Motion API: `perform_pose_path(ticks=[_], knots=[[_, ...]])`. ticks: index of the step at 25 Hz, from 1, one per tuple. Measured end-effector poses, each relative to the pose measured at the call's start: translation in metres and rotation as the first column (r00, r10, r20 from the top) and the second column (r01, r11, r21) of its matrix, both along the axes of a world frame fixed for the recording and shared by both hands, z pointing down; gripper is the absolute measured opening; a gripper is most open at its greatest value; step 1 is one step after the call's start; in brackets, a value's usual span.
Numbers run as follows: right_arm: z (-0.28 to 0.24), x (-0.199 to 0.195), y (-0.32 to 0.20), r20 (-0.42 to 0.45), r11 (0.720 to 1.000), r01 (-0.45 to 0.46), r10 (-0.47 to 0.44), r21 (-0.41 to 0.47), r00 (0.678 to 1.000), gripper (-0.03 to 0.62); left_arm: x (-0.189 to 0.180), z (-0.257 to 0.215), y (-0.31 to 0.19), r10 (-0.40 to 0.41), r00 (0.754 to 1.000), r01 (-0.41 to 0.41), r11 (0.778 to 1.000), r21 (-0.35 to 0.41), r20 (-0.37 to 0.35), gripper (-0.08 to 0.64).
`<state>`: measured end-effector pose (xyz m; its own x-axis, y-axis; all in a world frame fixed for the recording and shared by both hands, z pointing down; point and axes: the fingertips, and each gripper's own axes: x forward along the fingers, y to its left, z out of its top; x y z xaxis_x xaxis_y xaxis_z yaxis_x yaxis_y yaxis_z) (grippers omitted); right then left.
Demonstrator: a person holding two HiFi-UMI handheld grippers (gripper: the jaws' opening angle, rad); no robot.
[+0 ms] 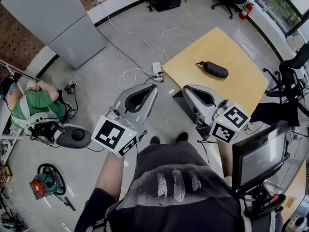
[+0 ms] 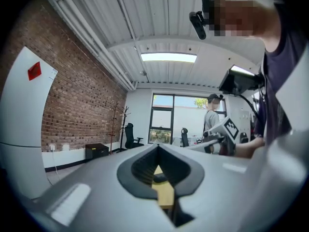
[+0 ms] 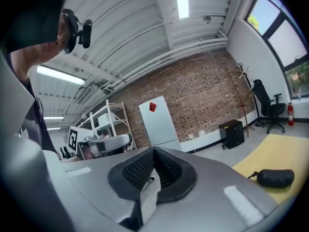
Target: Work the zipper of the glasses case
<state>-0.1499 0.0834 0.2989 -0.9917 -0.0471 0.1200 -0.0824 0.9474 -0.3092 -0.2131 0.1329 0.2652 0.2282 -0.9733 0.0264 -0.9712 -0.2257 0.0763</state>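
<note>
We see one glasses case (image 1: 215, 70): dark, oblong and rounded, with a short tab at its left end. It lies alone near the middle of the pale yellow tabletop (image 1: 227, 42). We hold two tongs, the left tongs (image 1: 153, 87) and the right tongs (image 1: 186, 89), both clenched on nothing and apart from the case. Around us are a grey concrete floor (image 1: 87, 91), a brick wall (image 1: 12, 40) and white cables (image 1: 128, 74).

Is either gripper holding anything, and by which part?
Nothing is held: left gripper and right gripper are shut and empty; the glasses case lies on the table.
</note>
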Motion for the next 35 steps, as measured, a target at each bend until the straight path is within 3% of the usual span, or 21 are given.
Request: perform_pose_path(ticks=[3, 6, 11, 15, 21, 27, 31, 35], knots=[[0.005, -0.009, 0.017, 0.018, 0.999, -0.026, 0.027, -0.041, 0.999, 0.002, -0.009, 0.007, 0.021, -0.001, 1.000, 0.002, 0.999, 0.037, -0.020, 0.000], [0.005, -0.013, 0.041, -0.007, 1.000, -0.015, 0.015, 0.008, 1.000, 0.002, -0.009, 0.013, 0.033, 0.029, 0.998, -0.026, 0.998, 0.053, -0.047, 0.000], [-0.005, 0.006, 0.053, -0.039, 0.993, -0.078, 0.082, 0.088, 0.996, 0.002, 0.019, 0.019, 0.032, 0.159, 0.984, -0.156, 0.987, 0.040, -0.076, 0.000], [-0.010, 0.034, 0.053, -0.019, 0.985, -0.125, 0.128, 0.117, 0.992, 0.002, 0.045, 0.014, 0.034, 0.207, 0.968, -0.206, 0.978, 0.024, -0.141, 0.000], [-0.007, 0.091, 0.053, 0.038, 0.979, -0.182, 0.179, 0.097, 0.983, 0.002, 0.103, 0.014, 0.024, 0.264, 0.960, -0.267, 0.964, -0.019, -0.092, 0.000], [-0.012, 0.179, 0.061, 0.104, 0.969, -0.241, 0.234, 0.054, 0.967, 0.002, 0.205, 0.010, 0.028, 0.359, 0.933, -0.360, 0.931, -0.054, -0.038, 0.000], [-0.012, 0.229, 0.071, 0.110, 0.973, -0.228, 0.222, 0.044, 0.969, 0.002, 0.257, 0.009, 0.037, 0.341, 0.940, -0.341, 0.936, -0.085, -0.009, 0.000], [0.002, 0.245, 0.085, 0.136, 0.984, -0.178, 0.177, 0.000, 0.975, 0.002, 0.269, 0.014, 0.049, 0.281, 0.958, -0.276, 0.957, -0.094, 0.051, 0.000]])
